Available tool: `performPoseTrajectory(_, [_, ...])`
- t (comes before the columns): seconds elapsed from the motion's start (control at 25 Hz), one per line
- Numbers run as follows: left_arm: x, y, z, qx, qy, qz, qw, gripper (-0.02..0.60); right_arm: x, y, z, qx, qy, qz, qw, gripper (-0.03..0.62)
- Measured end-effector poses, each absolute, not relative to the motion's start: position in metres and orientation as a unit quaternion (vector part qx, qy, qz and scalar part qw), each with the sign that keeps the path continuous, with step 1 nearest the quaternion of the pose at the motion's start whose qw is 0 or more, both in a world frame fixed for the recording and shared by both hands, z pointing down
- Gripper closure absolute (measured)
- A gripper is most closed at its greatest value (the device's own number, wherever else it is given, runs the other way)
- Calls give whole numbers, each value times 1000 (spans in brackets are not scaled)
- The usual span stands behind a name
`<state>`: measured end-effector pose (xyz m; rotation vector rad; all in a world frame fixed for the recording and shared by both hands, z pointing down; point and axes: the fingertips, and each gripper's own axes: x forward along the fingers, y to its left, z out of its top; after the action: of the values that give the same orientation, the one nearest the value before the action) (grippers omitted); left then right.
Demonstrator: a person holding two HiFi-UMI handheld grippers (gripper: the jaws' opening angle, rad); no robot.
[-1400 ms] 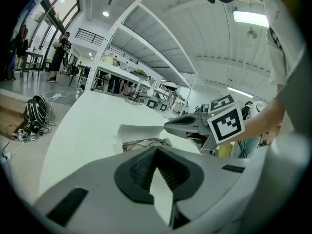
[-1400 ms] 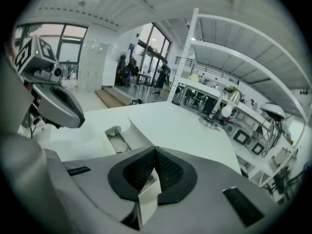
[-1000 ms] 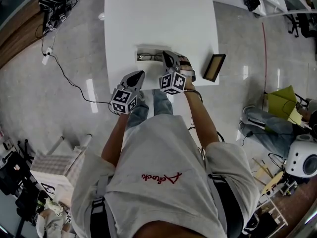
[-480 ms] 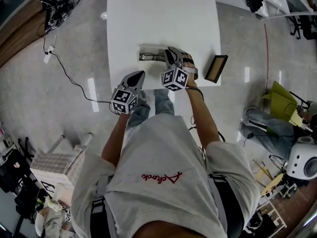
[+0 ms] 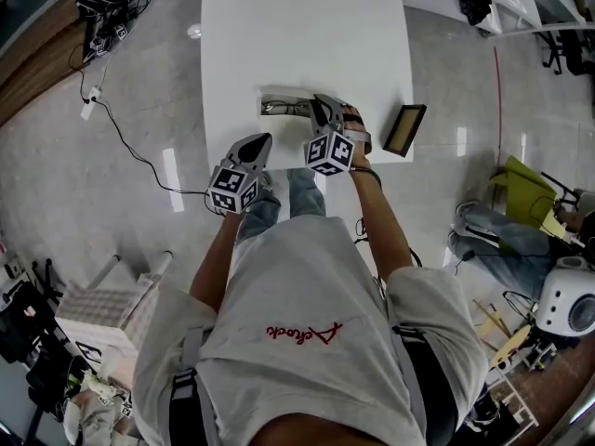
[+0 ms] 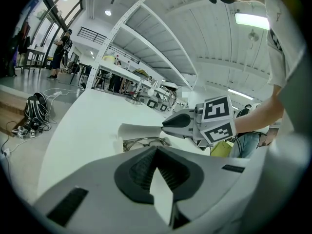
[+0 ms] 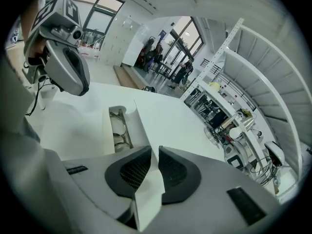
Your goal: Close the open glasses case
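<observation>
Premises: glossy grey tiled floor [image 5: 139, 110] with a long white desk [image 5: 297, 26] running away from the person [image 5: 307, 342], who stands at its near edge.

Left gripper [image 5: 260, 140]: held over the near edge, left of centre, clear of the case. Its ribbed pads [image 6: 139, 167] meet at the tips, with nothing between them.

Right gripper [image 5: 320, 103]: held further in, its tips at the right-hand end of the glasses case [image 5: 284, 103]. The jaws stand slightly apart with a narrow gap and have just been closing. The end of the raised lid [image 6: 141, 130] runs into that gap. No firm clamp on it is evident.

Glasses case: white, lying crosswise on the desk's near half, about mid-width, well in from both side edges. It is open, with the lid standing up along the far side of the tray. A pair of glasses [image 6: 144, 142] lies folded in the tray.

Other items: a dark panel with a tan frame [image 5: 403, 128] sits at the right edge, close to the near right corner, apart from the case. A tangle of black cables [image 5: 102, 7] lies on the floor beyond the desk's left edge.
</observation>
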<state>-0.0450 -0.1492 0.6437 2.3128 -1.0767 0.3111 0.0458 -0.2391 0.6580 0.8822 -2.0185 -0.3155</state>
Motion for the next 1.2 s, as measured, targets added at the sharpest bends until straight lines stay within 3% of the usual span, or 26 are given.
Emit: performPoseTrajectory(1.2, [-42, -142, 637, 870, -393, 117, 274, 558, 44, -179, 698, 339, -814, -70, 466, 536])
